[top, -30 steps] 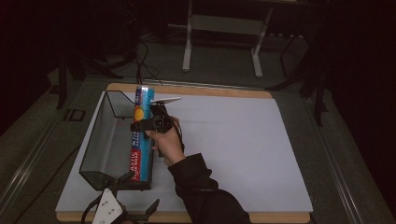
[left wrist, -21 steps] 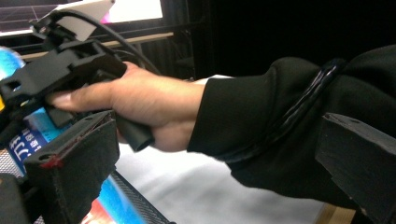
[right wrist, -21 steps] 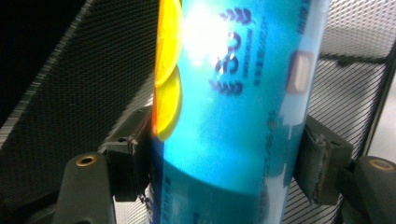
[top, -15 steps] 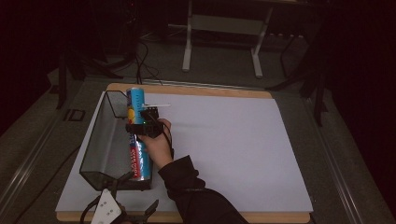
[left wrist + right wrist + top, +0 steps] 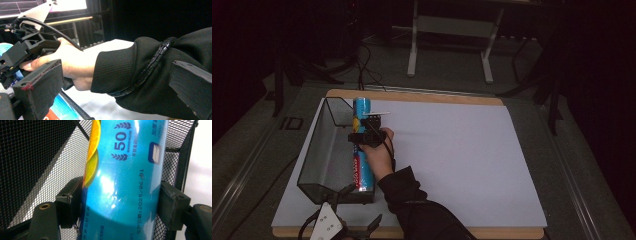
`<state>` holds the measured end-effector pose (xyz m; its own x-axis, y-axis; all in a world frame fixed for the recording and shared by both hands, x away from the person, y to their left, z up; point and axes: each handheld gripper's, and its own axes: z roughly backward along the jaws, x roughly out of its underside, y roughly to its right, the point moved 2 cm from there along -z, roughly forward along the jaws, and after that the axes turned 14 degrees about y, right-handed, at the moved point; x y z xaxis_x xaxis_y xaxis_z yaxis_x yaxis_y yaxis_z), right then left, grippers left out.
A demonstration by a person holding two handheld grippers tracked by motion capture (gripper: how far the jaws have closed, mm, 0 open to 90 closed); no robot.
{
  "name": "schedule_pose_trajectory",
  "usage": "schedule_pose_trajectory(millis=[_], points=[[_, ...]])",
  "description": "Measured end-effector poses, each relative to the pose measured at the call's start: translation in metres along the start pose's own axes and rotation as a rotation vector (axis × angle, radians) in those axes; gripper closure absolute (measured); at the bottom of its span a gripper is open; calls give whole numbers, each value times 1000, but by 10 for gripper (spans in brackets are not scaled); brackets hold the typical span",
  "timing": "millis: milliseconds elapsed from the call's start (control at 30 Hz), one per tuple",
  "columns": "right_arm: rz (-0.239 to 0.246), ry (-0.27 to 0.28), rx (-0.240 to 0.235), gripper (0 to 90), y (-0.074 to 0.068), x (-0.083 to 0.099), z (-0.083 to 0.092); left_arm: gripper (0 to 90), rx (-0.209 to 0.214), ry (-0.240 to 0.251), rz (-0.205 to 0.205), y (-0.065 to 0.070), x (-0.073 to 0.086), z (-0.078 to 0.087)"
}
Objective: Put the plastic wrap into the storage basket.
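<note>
Right gripper [image 5: 364, 136] is clamped on a long blue tube [image 5: 361, 150], one black jaw pressed against each side of it, as the right gripper view shows up close. That tube [image 5: 125, 182] carries an orange-slice picture, a "50" emblem and a printed date. Seen from the high view, the tube lies lengthwise along the right-hand side of a black mesh basket [image 5: 319, 150], which sits at the left of a white sheet [image 5: 462, 160] on the table [image 5: 412, 96]. A hand [image 5: 377, 152] in a black sleeve [image 5: 412, 200] holds this gripper, with its cable running back along the arm. Left gripper [image 5: 342, 231] rests at the table's near edge, just beside the basket's near end; its jaws stand well apart in its own view, with nothing between them.
</note>
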<state>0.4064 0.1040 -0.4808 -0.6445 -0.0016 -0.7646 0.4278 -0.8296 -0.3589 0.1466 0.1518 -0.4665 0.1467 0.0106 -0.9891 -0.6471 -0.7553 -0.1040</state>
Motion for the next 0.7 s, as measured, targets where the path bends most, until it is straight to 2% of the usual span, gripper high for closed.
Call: schedule_pose_trajectory(millis=[67, 200, 367, 533, 667, 700], points=[[9, -8, -5, 275, 1, -1, 0, 1, 0, -1, 0, 0, 0, 0], [82, 17, 5, 249, 0, -3, 1, 1, 1, -1, -1, 1, 0, 0], [92, 40, -82, 136, 5, -7, 4, 1, 3, -3, 0, 0, 0, -1], [194, 101, -70, 114, 8, -16, 17, 1, 1, -3, 0, 0, 0, -1], [217, 105, -101, 113, 14, -22, 24, 1, 0, -6, 0, 0, 1, -1], [253, 121, -117, 114, 18, -24, 32, 1, 0, -7, 1, 0, 1, -1]])
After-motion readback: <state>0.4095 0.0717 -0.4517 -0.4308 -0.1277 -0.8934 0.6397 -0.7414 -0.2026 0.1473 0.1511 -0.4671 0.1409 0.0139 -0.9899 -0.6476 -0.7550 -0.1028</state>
